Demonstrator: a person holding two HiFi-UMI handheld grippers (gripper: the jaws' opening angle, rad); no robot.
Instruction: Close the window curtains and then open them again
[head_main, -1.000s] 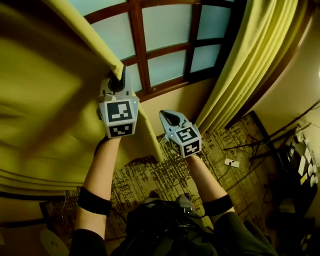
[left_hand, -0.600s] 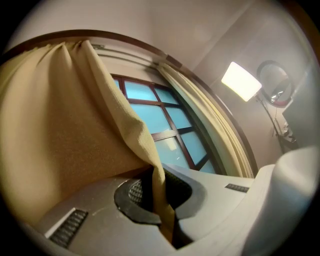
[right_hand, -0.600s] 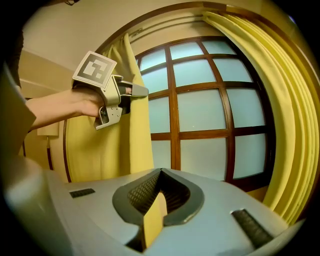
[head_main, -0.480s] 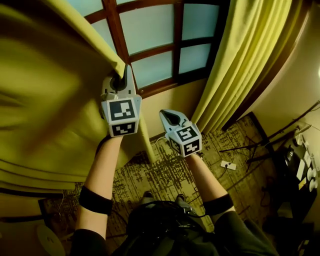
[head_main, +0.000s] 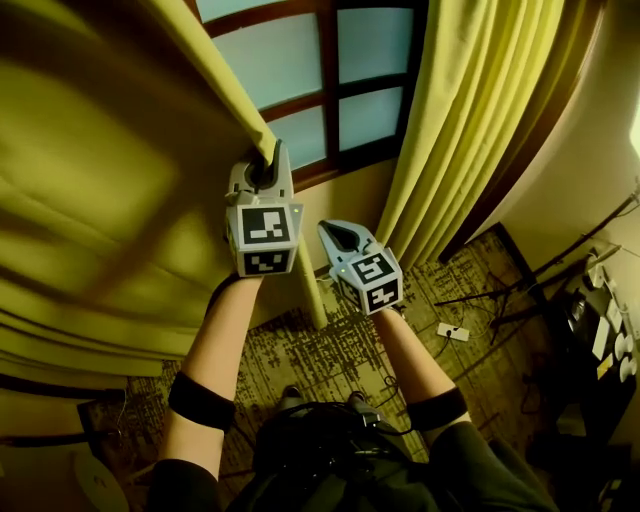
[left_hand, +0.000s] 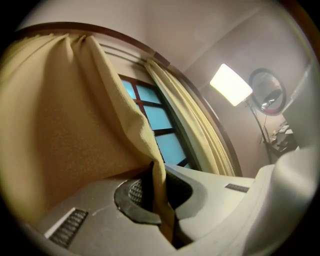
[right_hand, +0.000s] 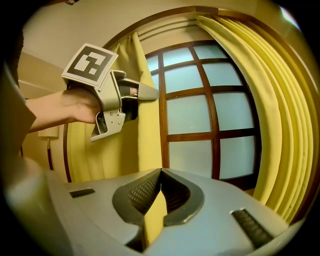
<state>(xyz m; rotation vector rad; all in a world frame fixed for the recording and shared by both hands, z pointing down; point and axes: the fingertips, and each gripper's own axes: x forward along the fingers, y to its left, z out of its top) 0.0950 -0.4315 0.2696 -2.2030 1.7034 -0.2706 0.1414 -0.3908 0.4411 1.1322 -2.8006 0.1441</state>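
A: Item one: left gripper (head_main: 268, 165). Condition?

B: Fingers clamped on the free edge of the left curtain (head_main: 110, 200). Cloth pinched flat between the ribbed pads, rising above the fingertips and hanging out below them. Gripped at the hem, presumably to drag the whole panel along by its loose edge.

A: Item two: right gripper (head_main: 338, 234)?

B: Fingers together, tips meeting, nothing pinched by the look of the head view. Yellow sliver behind the tips in the right gripper view, probably background seen through the gap. Carried lower than the left fingers and just beside them, clear of the cloth. Likely idle, kept ready for the other panel.

A: Item three: right curtain (head_main: 470, 110)?

B: Gathered in tight folds at the far side of the frame, ahead and to the right of the right fingers, well apart from both pairs. Not yet taken up.

A: Item four: window (head_main: 290, 60)?

B: Wooden bars, pale panes, exposed between the two curtains, straight ahead of the right fingers. Judged as the closing step, with the gap yet to be covered.

A: Writing, labels, brands?

B: None legible. Only black-and-white square patterns on each marker cube (head_main: 265, 235). No maker's name found.
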